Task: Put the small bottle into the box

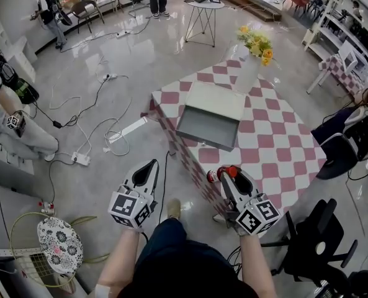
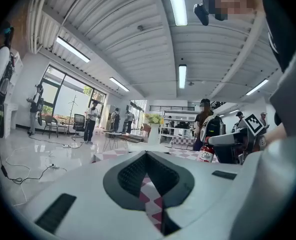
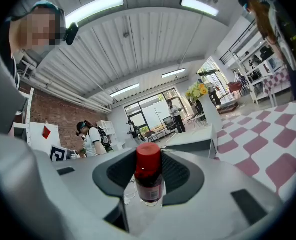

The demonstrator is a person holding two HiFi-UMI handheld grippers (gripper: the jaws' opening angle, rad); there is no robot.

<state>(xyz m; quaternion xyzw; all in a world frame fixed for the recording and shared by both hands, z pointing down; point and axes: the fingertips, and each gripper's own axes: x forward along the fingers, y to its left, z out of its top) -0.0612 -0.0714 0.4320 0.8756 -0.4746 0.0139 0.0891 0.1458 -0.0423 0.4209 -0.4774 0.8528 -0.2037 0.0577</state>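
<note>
A small bottle with a red cap and dark red contents lies crosswise between the jaws of my right gripper, which is shut on it, over the near corner of the pink-and-white checkered table. In the right gripper view the bottle stands upright between the pads. Farther in on the table sits the open grey box with a white flap. My left gripper hovers over the floor to the left of the table, its jaws shut on nothing. The left gripper view shows the bottle at its right.
A white vase of yellow flowers stands at the table's far corner. Cables and a power strip lie on the floor at the left. A black chair is at the lower right, and a person stands at the far left.
</note>
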